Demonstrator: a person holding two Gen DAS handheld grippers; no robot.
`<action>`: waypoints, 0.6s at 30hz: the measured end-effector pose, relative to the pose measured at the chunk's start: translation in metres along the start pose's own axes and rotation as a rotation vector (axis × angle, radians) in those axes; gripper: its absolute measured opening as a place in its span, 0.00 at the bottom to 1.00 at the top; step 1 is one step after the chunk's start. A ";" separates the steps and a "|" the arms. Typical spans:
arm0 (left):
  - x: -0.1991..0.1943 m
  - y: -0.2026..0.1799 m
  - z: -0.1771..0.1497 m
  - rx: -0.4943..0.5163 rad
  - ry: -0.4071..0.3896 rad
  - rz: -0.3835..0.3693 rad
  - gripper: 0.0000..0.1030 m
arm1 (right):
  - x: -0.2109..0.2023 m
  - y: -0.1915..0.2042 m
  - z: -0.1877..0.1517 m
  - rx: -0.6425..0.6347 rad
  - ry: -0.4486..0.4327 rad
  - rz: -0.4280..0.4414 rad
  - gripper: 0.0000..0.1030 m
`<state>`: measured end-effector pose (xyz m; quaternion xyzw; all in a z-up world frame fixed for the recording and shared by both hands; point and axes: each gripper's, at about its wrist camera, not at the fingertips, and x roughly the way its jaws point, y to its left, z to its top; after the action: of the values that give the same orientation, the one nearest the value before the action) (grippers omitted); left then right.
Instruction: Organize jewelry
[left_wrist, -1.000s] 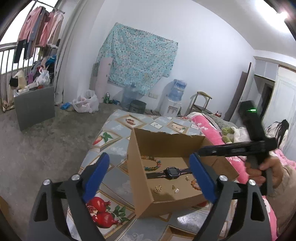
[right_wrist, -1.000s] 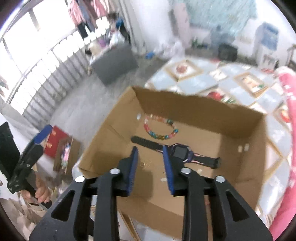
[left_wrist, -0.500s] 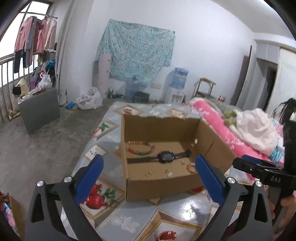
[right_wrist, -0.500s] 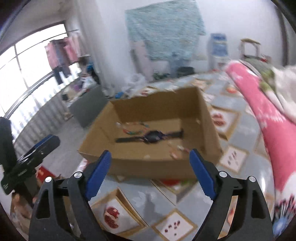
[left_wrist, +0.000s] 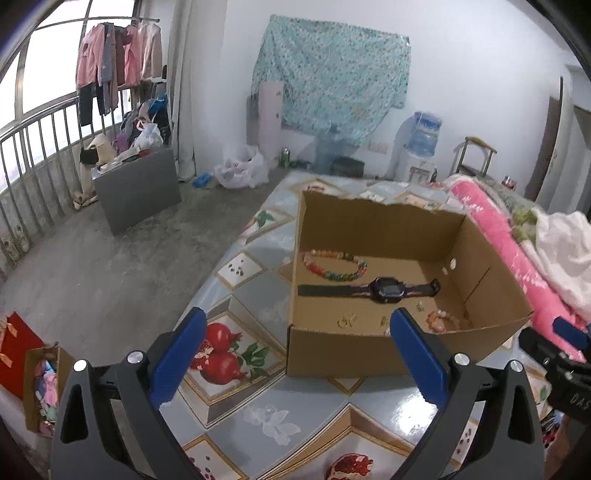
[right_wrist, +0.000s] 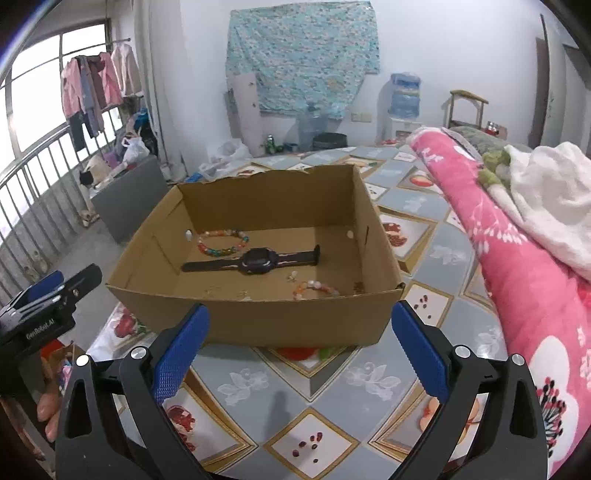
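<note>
Fruit-patterned cloth (right_wrist: 373, 380) covers the surface under both tools. Right gripper (right_wrist: 299, 343) hangs before the box (right_wrist: 295, 317), jaws opening wide with nothing between them; left gripper (left_wrist: 295, 354) is likewise spread and empty. Inside the box lie a watch (right_wrist: 258, 264), a multicoloured bracelet (right_wrist: 221, 243), an orange bracelet (right_wrist: 316, 288) and small gold bits (left_wrist: 347, 320). Likely risks: a low reach catching the cardboard wall and shoving the box, or the wide pads scattering the tiny pieces instead of gripping them.
</note>
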<state>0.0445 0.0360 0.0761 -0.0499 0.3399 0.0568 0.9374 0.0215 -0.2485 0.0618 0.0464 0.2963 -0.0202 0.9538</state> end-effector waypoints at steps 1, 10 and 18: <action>0.001 -0.002 0.000 0.011 0.007 0.001 0.95 | 0.001 0.000 0.001 0.005 0.000 0.003 0.92; 0.023 -0.018 -0.001 0.027 0.120 0.030 0.95 | 0.012 -0.003 0.002 0.001 0.056 0.012 0.92; 0.033 -0.032 0.000 0.041 0.174 0.043 0.95 | 0.032 -0.005 0.005 0.021 0.163 0.020 0.92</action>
<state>0.0740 0.0071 0.0572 -0.0280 0.4222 0.0653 0.9037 0.0499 -0.2541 0.0475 0.0606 0.3724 -0.0100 0.9260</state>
